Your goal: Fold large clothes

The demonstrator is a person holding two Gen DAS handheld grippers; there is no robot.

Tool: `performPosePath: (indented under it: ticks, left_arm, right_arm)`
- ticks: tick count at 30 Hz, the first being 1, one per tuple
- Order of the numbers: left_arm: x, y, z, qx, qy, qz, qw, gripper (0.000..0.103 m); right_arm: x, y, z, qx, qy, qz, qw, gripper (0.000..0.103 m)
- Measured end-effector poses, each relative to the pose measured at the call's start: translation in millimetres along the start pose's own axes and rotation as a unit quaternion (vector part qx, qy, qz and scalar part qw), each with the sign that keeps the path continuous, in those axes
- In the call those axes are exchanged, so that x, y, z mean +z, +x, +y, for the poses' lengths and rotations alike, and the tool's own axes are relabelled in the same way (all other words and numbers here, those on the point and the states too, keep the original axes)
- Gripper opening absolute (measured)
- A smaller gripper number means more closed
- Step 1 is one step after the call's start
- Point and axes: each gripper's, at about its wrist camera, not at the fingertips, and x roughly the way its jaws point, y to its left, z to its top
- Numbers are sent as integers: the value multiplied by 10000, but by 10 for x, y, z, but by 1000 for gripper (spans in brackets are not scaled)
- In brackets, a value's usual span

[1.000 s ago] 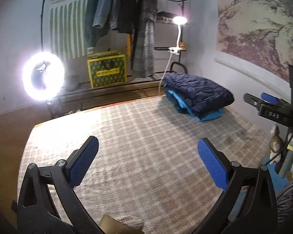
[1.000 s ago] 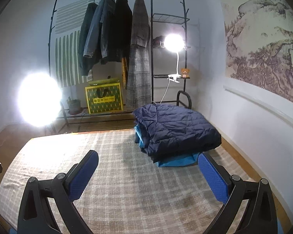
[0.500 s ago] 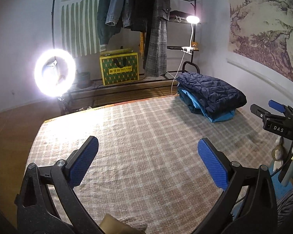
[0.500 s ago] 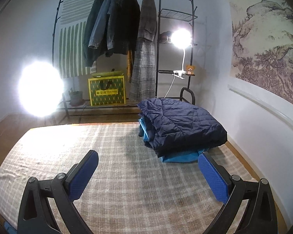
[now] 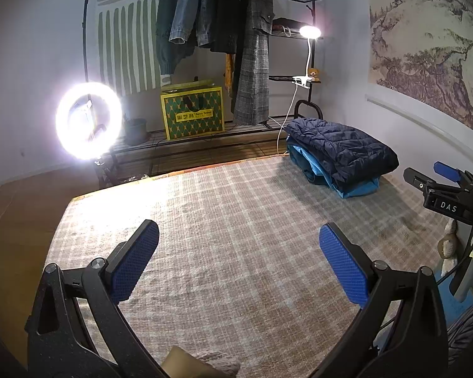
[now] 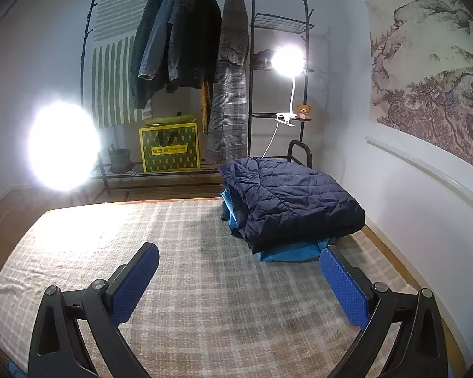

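A folded navy quilted jacket lies on top of a folded light-blue garment at the far right of the plaid bed cover. The stack also shows in the left wrist view. My right gripper is open and empty, held above the cover just in front of the stack. My left gripper is open and empty above the middle of the cover. The right gripper's body shows at the right edge of the left wrist view.
A clothes rack with several hanging coats stands behind the bed, with a yellow-green bag and a potted plant on its lower shelf. A ring light glares at left. A clip lamp shines at the rack's right side.
Both grippers have tilted upward and drawn back a little, so the rack and wall fill more of each view. Both stay open and empty. The folded stack has not moved.
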Motion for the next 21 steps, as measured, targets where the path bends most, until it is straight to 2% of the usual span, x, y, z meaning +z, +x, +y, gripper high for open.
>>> performPosePath:
  ticks: [21]
  left_arm:
    - [-25,-4,-7,-25,-32,42,10000,103]
  right_arm:
    - [-21,16,-11,-16,-60,42,10000,103]
